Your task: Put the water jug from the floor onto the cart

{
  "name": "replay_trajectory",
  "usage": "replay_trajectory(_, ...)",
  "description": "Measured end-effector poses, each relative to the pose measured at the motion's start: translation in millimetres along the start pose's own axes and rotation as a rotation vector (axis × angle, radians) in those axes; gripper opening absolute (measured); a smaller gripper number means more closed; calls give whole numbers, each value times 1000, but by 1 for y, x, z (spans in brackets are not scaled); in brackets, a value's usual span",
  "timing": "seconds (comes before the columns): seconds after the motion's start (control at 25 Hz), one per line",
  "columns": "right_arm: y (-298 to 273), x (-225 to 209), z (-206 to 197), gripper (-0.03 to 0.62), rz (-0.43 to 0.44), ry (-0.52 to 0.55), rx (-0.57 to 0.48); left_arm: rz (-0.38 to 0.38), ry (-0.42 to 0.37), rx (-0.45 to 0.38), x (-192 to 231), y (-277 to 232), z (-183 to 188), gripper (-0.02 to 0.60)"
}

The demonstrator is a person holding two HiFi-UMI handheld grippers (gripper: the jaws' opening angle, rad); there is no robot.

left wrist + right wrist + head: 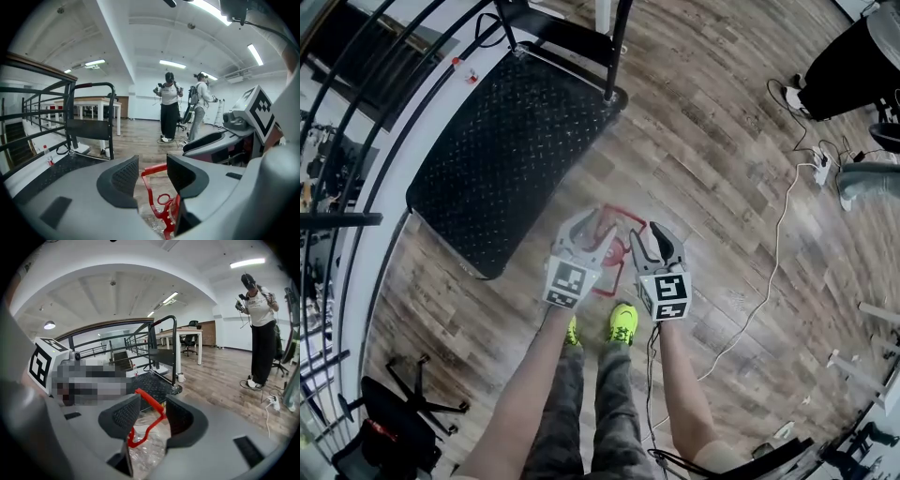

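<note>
- The black, stud-textured flat cart (502, 150) with its black tube push-bar stands on the wood-plank floor (722, 187), up and to the left of both grippers.
- The left gripper (595, 228) has its jaws well apart. A bar of the red handle lies in the gap, and neither pad presses on it.
- The clear plastic water jug (149, 448) with a red frame handle (622, 221) sits on the floor near the cart. It is just ahead of the person's yellow-green shoes (623, 322) and under both grippers.
- The right gripper (654, 242) is also wide open astride the handle and grips nothing.
- The jug is probably heavy if full, though how full it is I cannot tell. Its thin clear wall would likely dent and slip. The stiff red handle looks like the place to clamp, with both grippers together, or the jug may tilt and swing.
</note>
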State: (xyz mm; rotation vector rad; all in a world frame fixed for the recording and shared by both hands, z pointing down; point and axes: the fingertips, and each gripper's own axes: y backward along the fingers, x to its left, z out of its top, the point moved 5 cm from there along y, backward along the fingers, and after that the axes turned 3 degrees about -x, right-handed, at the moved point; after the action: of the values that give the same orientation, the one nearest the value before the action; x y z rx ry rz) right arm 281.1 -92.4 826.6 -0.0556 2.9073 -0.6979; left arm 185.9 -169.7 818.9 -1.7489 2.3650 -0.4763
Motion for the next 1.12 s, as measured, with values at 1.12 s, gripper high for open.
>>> replay_trajectory(1.12, -40, -14, -59, 144, 35, -208, 140, -86, 135, 242, 21, -44, -60, 152)
